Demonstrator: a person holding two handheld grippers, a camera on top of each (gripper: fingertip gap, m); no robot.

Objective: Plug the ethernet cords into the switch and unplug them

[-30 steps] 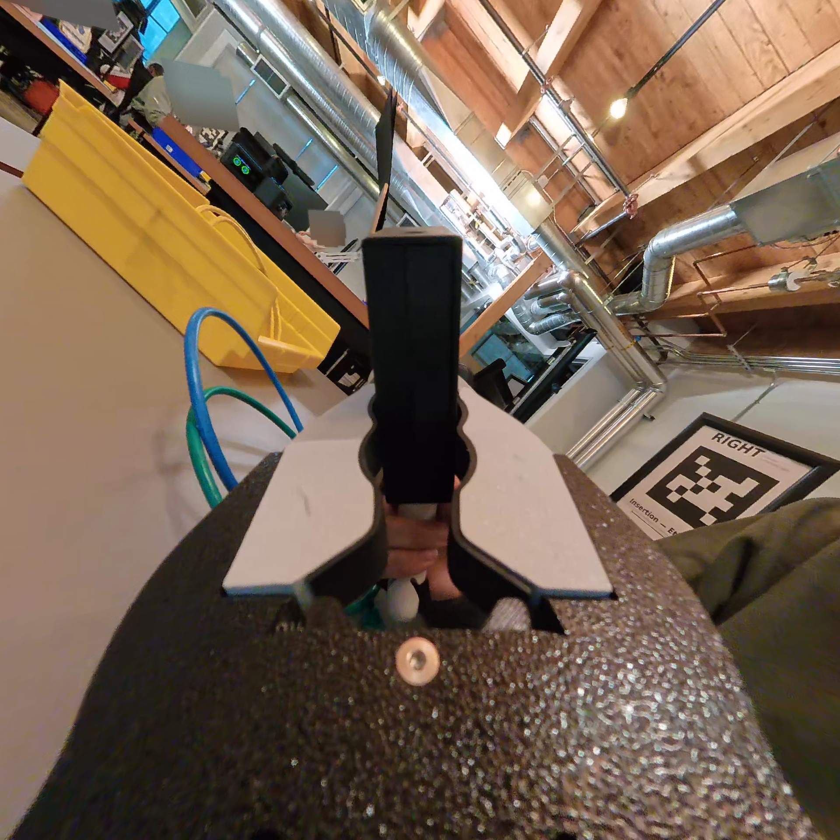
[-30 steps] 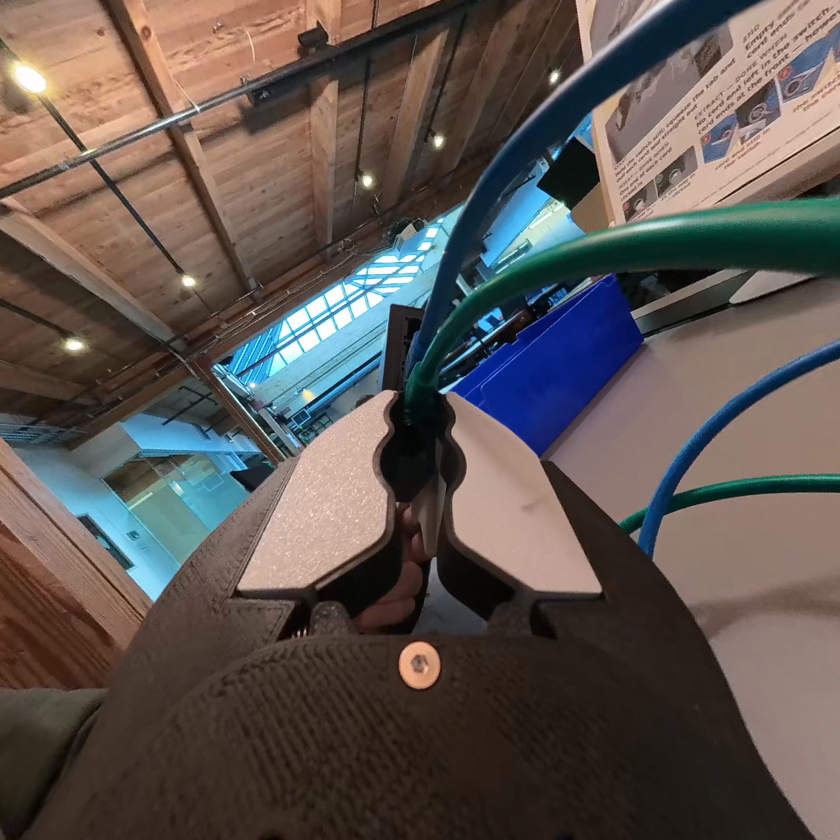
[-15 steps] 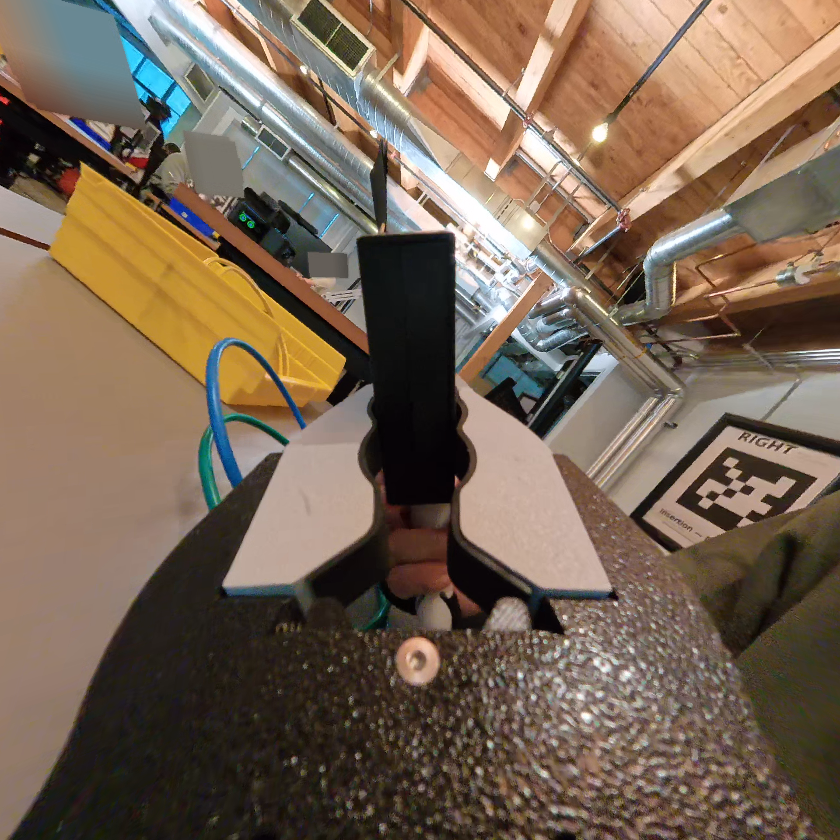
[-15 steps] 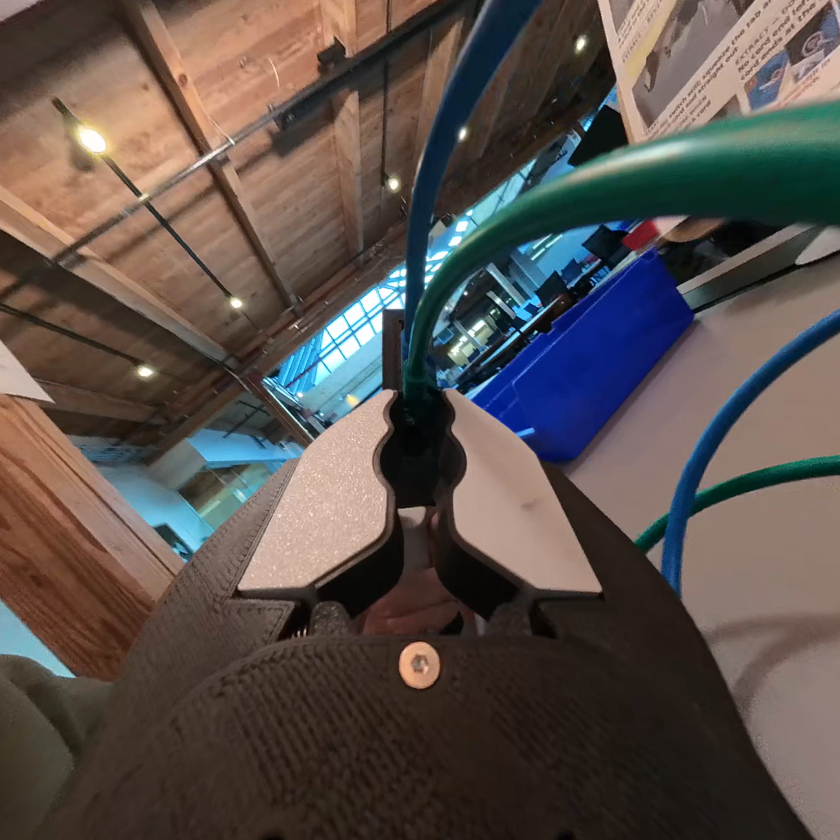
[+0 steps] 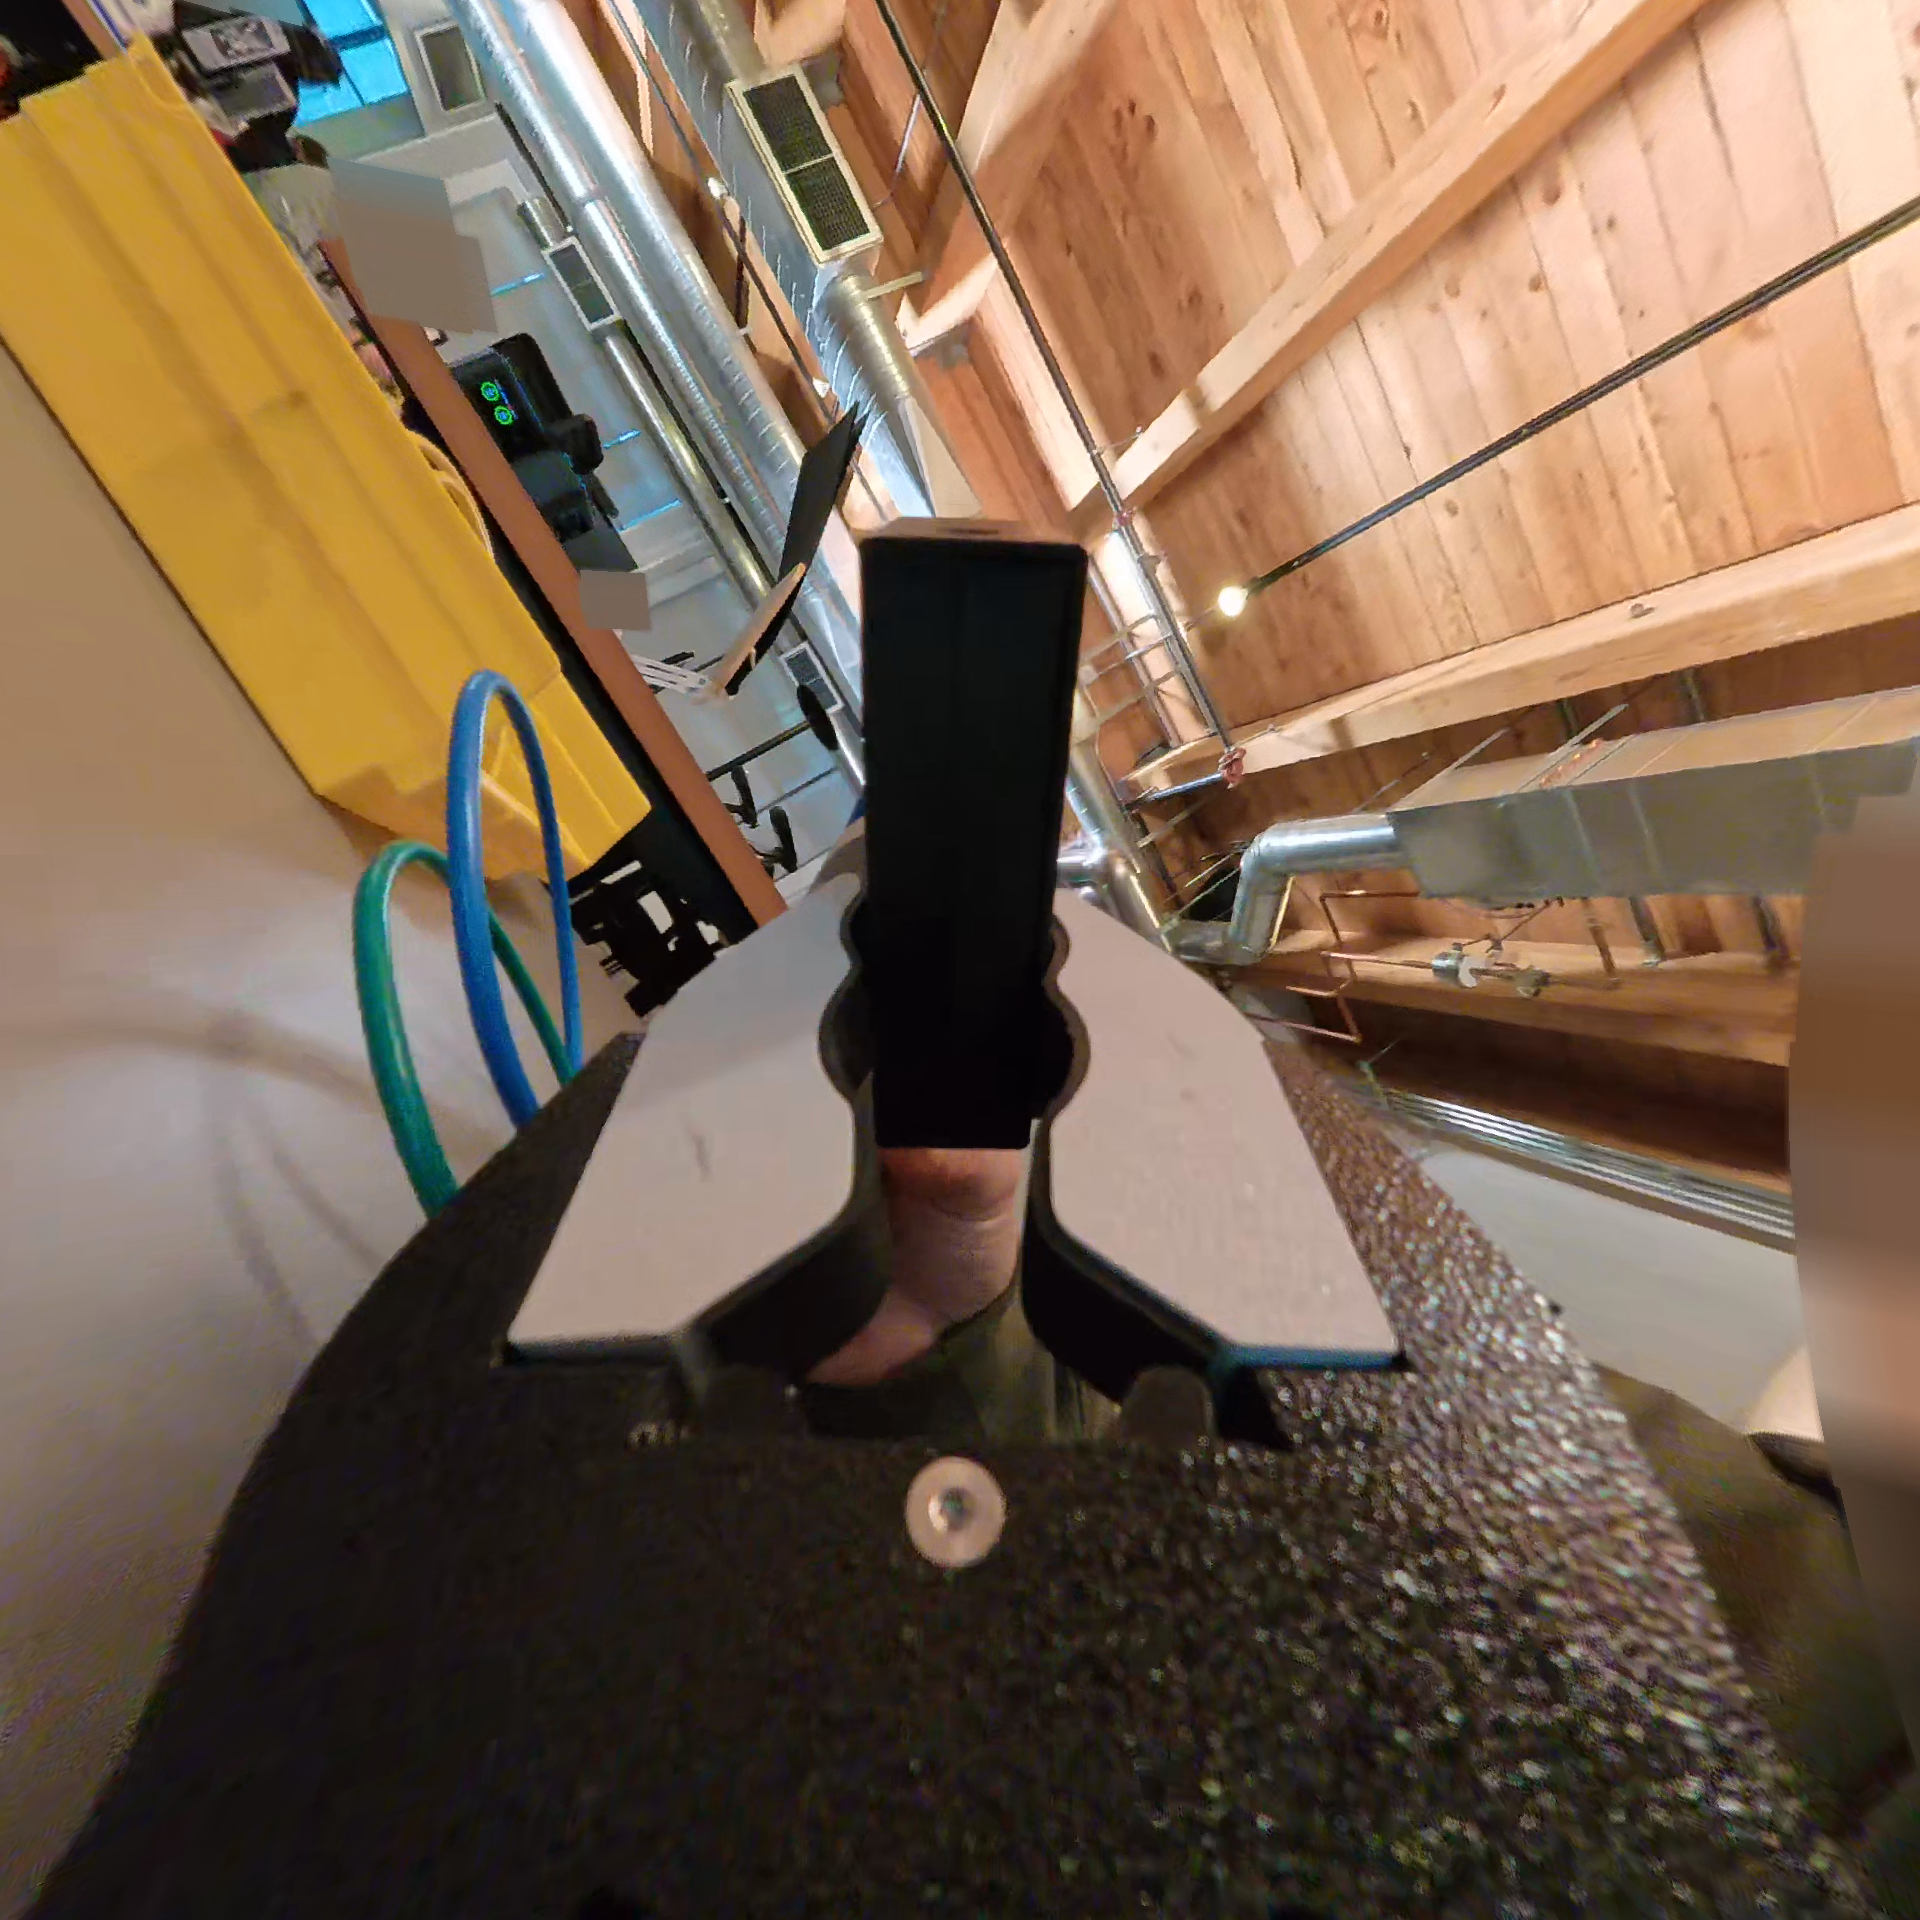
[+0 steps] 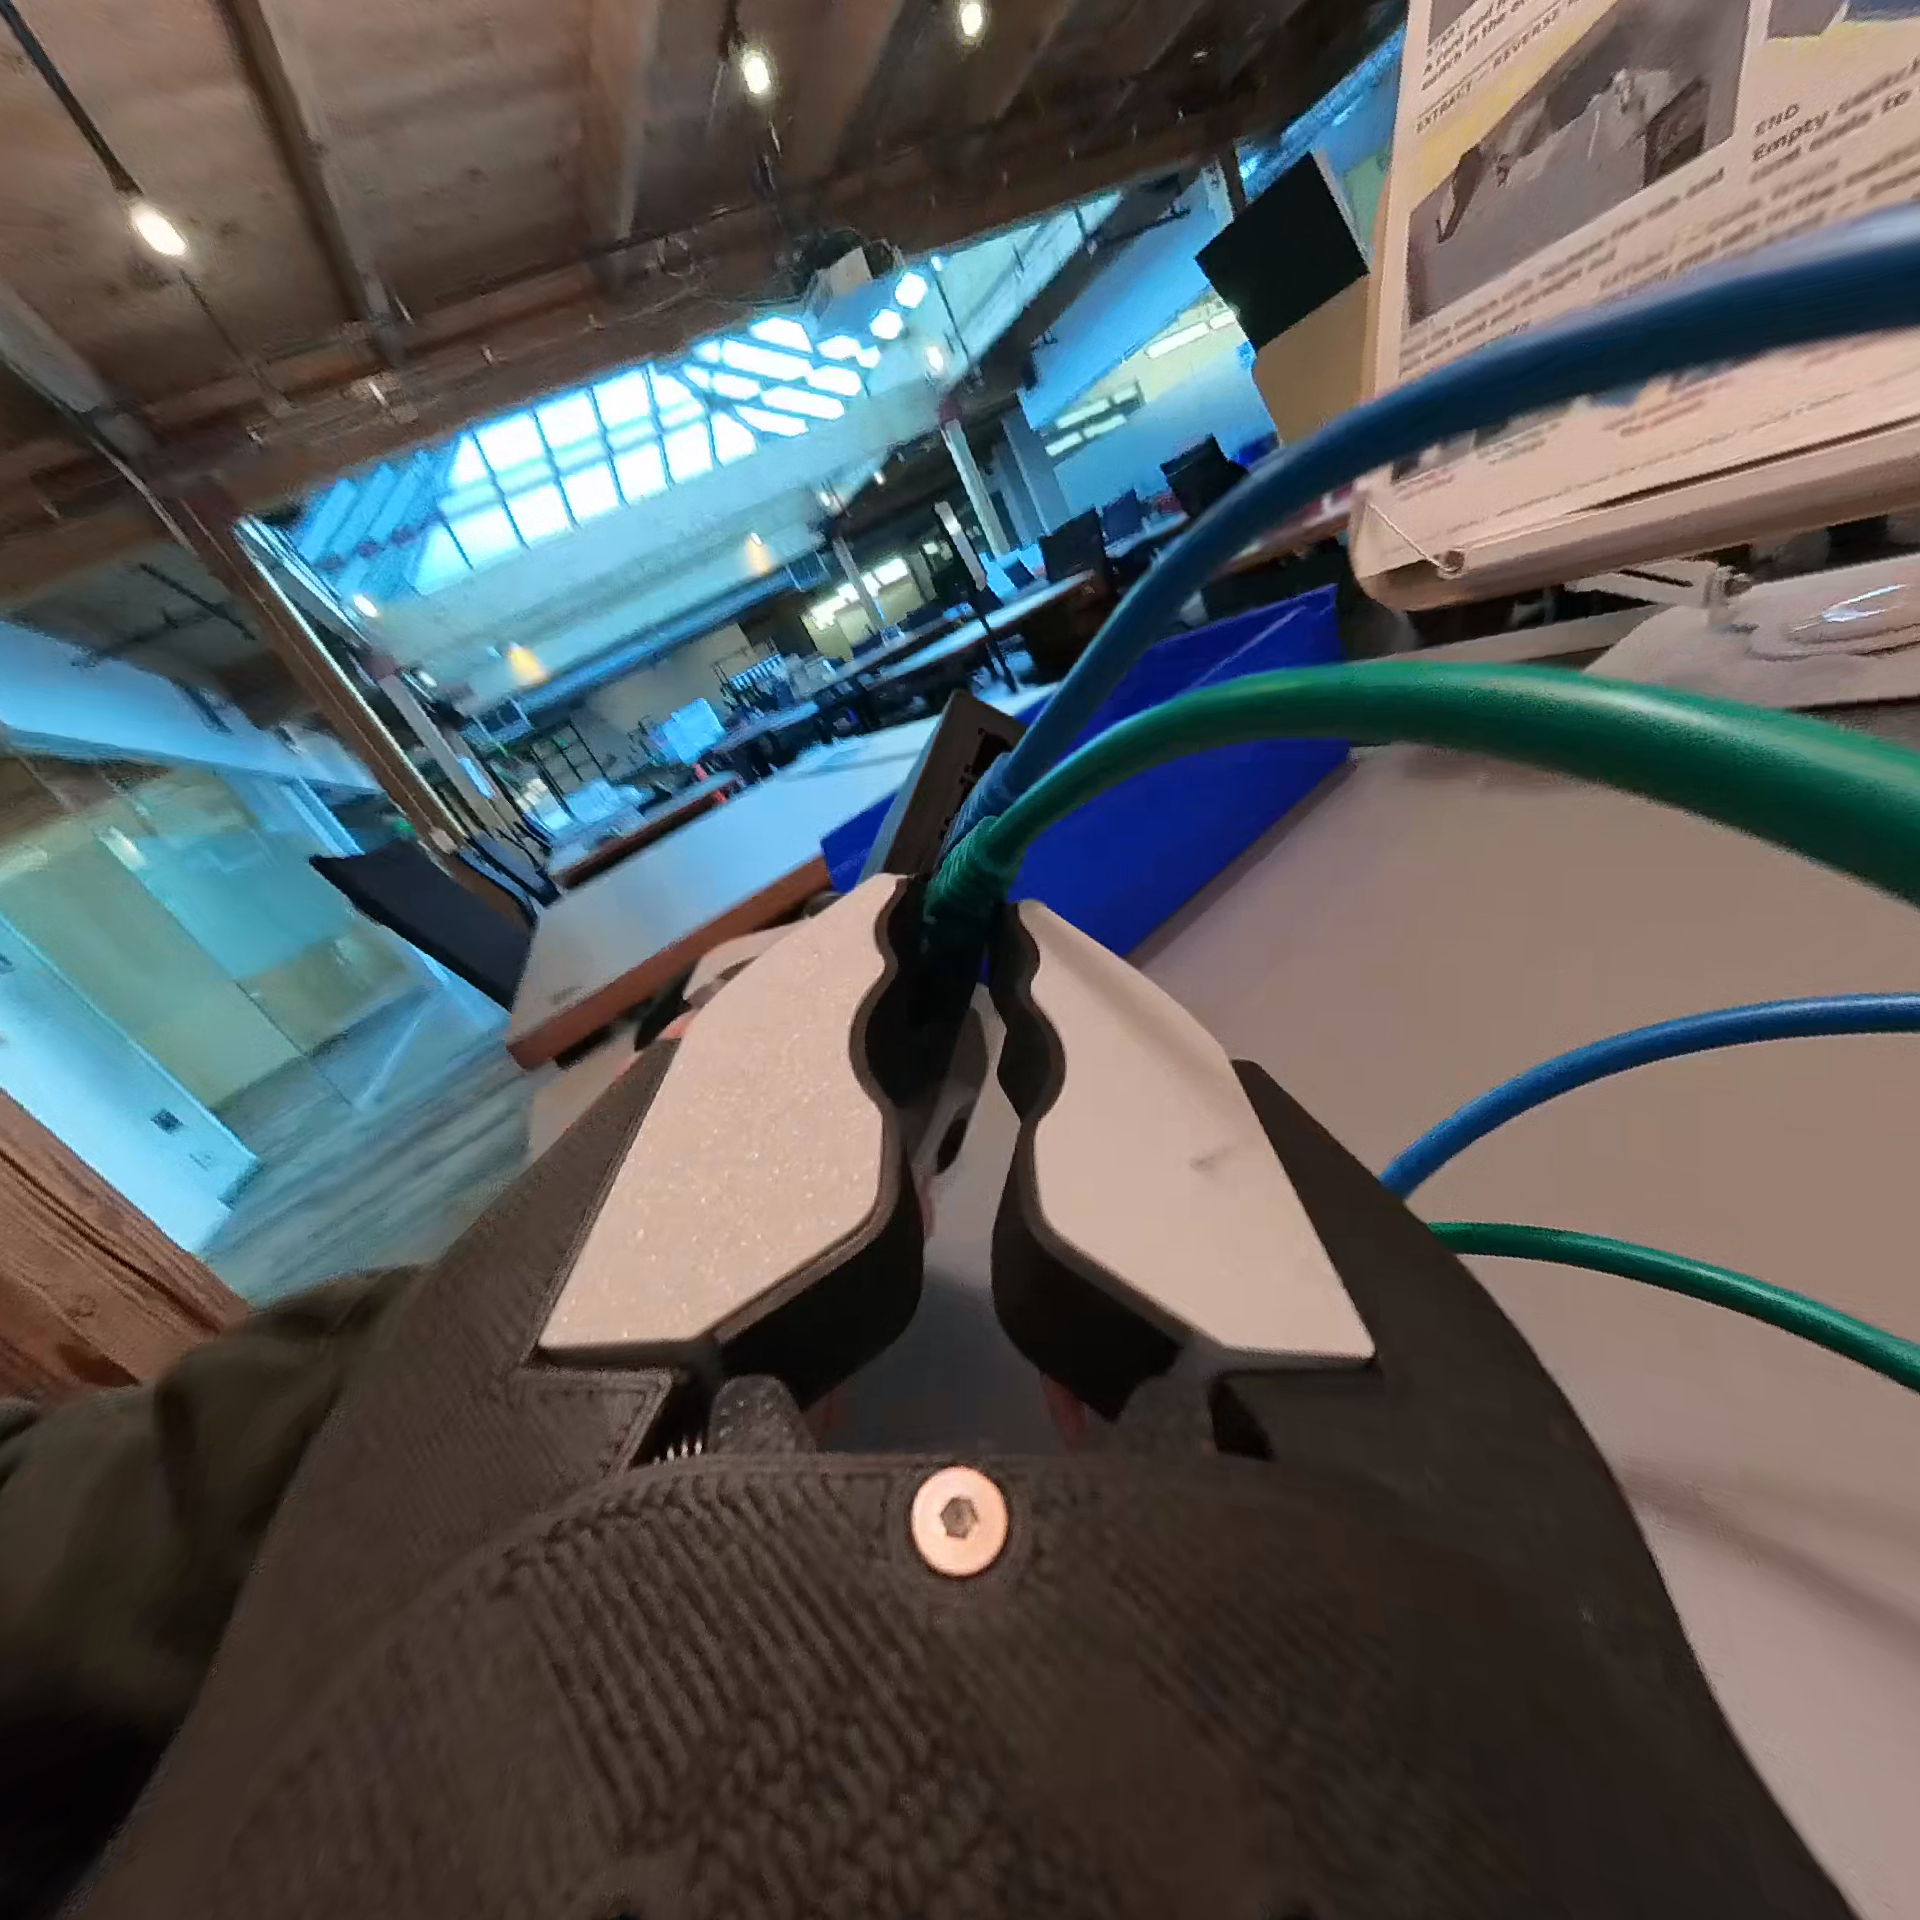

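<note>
Left gripper (image 5: pixel 961 1039) is clamped on the black switch (image 5: pixel 966 831), holding it up off the table (image 5: pixel 156 1091). Right gripper (image 6: pixel 951 987) has its jaws pinched on the green cord (image 6: pixel 1455 727) at the plug end, right at the switch's port face (image 6: pixel 961 774). The blue cord (image 6: pixel 1299 468) looks already plugged in beside it. Likely step: seating or pulling the green plug, can't tell which. Next move needs a straight push or pull along the port, with the switch held steady.
</note>
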